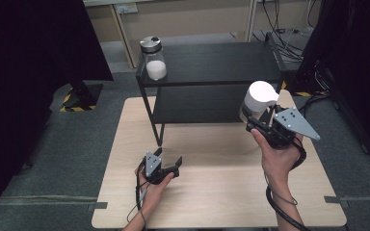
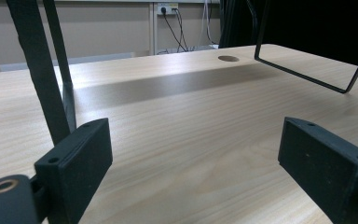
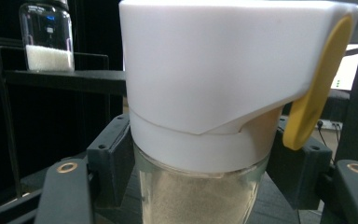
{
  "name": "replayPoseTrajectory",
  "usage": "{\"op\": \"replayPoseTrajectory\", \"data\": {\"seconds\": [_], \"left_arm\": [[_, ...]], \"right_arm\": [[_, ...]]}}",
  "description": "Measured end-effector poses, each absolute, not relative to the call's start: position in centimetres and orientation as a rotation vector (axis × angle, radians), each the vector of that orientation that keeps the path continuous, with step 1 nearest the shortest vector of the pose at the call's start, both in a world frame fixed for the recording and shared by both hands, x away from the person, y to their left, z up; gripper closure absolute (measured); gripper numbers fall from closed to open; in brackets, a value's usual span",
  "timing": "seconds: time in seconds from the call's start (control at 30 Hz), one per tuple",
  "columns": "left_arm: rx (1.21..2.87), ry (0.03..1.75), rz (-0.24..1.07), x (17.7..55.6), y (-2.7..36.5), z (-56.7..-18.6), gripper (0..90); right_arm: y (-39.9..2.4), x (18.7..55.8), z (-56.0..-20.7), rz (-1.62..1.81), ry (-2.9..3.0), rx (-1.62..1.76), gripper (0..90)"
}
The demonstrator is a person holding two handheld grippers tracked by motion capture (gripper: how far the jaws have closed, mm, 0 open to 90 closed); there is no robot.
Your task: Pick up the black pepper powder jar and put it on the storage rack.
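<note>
a white-lidded jar (image 1: 259, 100) is held aloft in the right gripper (image 1: 262, 120), whose two black jaws are clamped on the glass just below the lid, one on each side, as is seen in the right gripper view, where the jar (image 3: 214, 116) stands upright between the pads (image 3: 114, 158). pale, sandy powder is seen through the glass beneath the white lid, and a yellow flap (image 3: 314, 88) is folded down the side of the lid, on the right of that view. the jar is carried clear of the wooden table (image 1: 212, 192), beside the near right corner of a black two-tier shelf (image 1: 212, 62). beyond the held jar, well apart from it on the top tier at the far left corner, a second glass jar with a metal cap (image 1: 153, 58) is set upright, with white grains in its lower part. the left gripper (image 1: 166, 163) is rested low over the table, near the front left leg of the shelf (image 1: 149, 115); its jaws are spread wide with nothing between them, and bare wood is seen between the pads (image 2: 79, 158) in the left gripper view.
</note>
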State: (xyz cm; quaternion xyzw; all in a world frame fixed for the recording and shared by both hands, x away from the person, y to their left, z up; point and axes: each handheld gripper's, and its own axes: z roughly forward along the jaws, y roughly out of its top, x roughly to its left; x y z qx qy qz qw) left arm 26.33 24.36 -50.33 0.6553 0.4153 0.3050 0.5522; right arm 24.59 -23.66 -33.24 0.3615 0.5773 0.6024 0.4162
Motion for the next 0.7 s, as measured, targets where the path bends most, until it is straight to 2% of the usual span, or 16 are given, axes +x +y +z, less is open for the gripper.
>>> {"op": "replayPoseTrajectory", "data": {"seconds": [0.7], "left_arm": [[1.554,0.981,0.722,26.3,24.3,-50.3,8.9]], "right_arm": [[-23.0,25.4,-31.1,1.54,1.413,0.893,30.9]]}}
